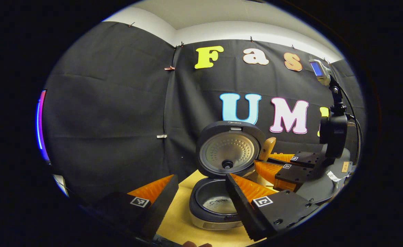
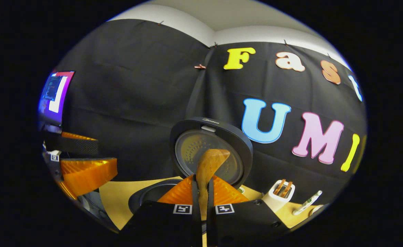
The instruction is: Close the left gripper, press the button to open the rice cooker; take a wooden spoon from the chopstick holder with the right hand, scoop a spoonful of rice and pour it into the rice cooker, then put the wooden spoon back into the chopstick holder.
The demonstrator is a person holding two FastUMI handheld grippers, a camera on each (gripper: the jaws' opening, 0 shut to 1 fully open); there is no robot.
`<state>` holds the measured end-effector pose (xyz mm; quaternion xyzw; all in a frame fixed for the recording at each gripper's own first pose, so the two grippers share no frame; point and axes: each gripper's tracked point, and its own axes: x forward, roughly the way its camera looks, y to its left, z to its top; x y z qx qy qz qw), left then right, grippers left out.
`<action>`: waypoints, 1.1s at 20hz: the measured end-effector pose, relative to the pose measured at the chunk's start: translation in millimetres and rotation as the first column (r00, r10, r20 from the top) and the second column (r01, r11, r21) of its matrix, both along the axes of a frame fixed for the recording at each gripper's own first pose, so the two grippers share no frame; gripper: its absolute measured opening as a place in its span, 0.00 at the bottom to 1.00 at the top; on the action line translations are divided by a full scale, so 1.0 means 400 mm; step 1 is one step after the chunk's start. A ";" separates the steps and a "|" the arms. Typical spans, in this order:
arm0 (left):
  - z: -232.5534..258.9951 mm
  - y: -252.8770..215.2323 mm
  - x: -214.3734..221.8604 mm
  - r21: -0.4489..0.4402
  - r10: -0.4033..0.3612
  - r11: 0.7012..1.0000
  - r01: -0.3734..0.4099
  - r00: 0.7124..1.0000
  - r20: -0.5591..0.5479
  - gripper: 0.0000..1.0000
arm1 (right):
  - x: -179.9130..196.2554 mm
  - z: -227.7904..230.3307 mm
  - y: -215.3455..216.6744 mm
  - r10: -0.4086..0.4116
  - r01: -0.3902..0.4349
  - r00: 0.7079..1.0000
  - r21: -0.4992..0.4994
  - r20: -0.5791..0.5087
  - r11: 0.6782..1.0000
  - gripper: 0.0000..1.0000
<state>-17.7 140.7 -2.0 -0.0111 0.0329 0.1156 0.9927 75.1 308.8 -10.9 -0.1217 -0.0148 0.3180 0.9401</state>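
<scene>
So in the right gripper view the right gripper [image 2: 203,192] had its two fingers [image 2: 174,195] squeezed together on the wooden spoon [image 2: 210,164], handle pinched between them at 6 o'clock and the bowl of the spoon sticking up toward 12, right in front of the rice cooker lid [image 2: 211,151]. The lid stood flipped up, its round inner plate facing the camera. Just behind the fingers, at about 7 o'clock, you could see a slice of the rice cooker [image 2: 146,197] pot rim. Off at 4 o'clock sat the white chopstick holder [image 2: 278,197] with a couple of wooden pieces poking out, resting on the light wooden table [image 2: 114,195]. Way out at 9 o'clock was the left gripper [image 2: 81,164], fingers spread.

Left gripper view: the left gripper [image 1: 199,192] had its fingers [image 1: 153,192] clearly apart, nothing between them except open air, with the rice cooker [image 1: 215,206] framed in the gap at 6 o'clock. Some white rice [image 1: 218,204] lay in the bottom of the inner pot. The lid [image 1: 229,149] stood upright just above it near centre. At 3 to 4 o'clock the right gripper [image 1: 273,164] hovered beside the lid with the spoon's [image 1: 268,147] end peeking past the lid's edge. A phone-like device on a stand [image 1: 320,70] was up at 2 o'clock.
</scene>
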 end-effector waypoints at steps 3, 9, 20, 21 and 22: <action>0.006 -0.011 -0.004 0.001 -0.004 1.000 0.004 1.000 0.001 0.94 | 0.004 -0.007 -0.016 -0.028 0.038 0.996 0.114 -0.087 0.993 0.10; 0.022 -0.051 0.002 0.009 -0.005 1.000 0.005 1.000 0.003 0.94 | 0.066 0.046 -0.198 -0.082 0.253 0.932 0.471 -0.353 0.845 0.10; 0.061 -0.320 0.066 0.004 -0.108 0.994 0.108 0.994 0.007 0.94 | 0.124 0.006 -0.767 -0.327 0.545 0.828 0.516 -0.455 0.661 0.10; 0.062 -0.350 0.072 0.008 -0.119 0.993 0.119 0.993 0.007 0.94 | 0.127 -0.003 -0.830 -0.356 0.571 0.813 0.510 -0.460 0.644 0.10; 0.064 -0.378 0.076 0.007 -0.128 0.992 0.128 0.992 0.007 0.94 | 0.124 -0.011 -0.887 -0.380 0.594 0.798 0.506 -0.467 0.626 0.10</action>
